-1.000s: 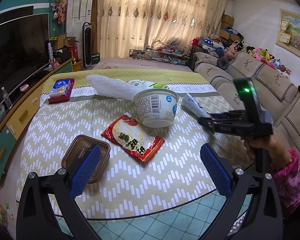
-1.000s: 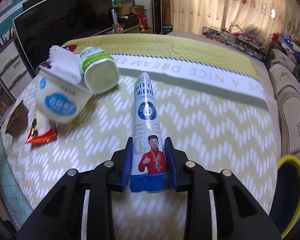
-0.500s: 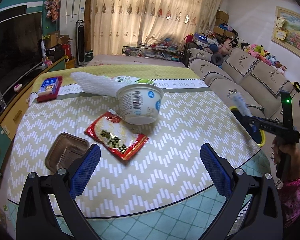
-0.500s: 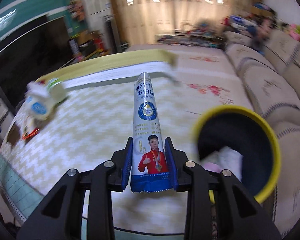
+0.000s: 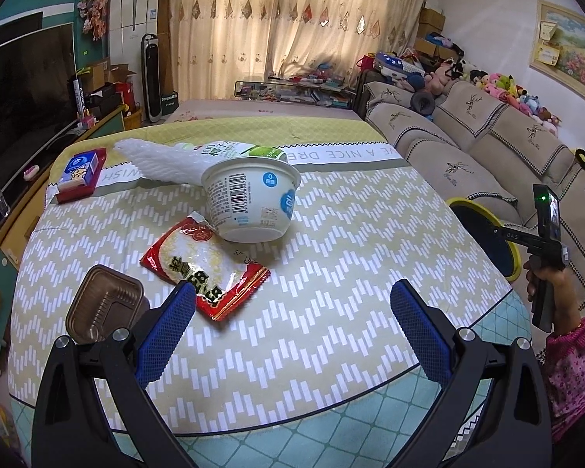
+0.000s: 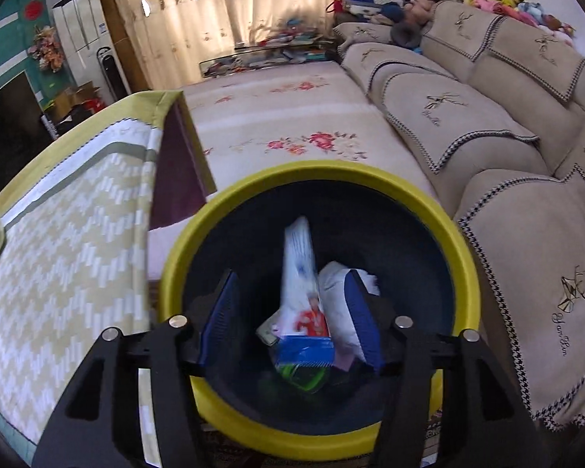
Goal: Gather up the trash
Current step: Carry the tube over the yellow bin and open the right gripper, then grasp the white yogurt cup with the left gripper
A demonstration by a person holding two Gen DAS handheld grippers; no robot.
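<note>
Yellow-rimmed trash bin (image 6: 454, 241), dark inside, stands on the floor between the tabletop (image 6: 70, 214) and the sofa (image 6: 499, 148). In it: crumpled white paper (image 6: 341, 292), something green at the bottom, and a white-and-blue pouch (image 6: 302, 273) with a red-clad figure printed on it, blurred.

Right hand-held gripper (image 6: 290, 318) sits over the bin mouth, pointing down into it. Jaws opening, about half spread; blue pads (image 6: 220, 319) stand clear of the pouch on both sides. The pouch lies between them, not gripped, inside the bin's rim.

Left hand-held gripper (image 5: 292, 327) hangs above the near tabletop edge, jaws wide apart, nothing between them, touching nothing.

Beyond it on the tabletop: red snack wrapper (image 5: 204, 265) just past the left pad; brown plastic tray (image 5: 105, 304) to its left; white tub (image 5: 251, 199) tilted, resting against the wrapper's far end; white foam netting (image 5: 160, 160) and a green-capped bottle (image 5: 234, 150) behind the tub; small red-and-blue box (image 5: 80, 173) at far left.
</note>
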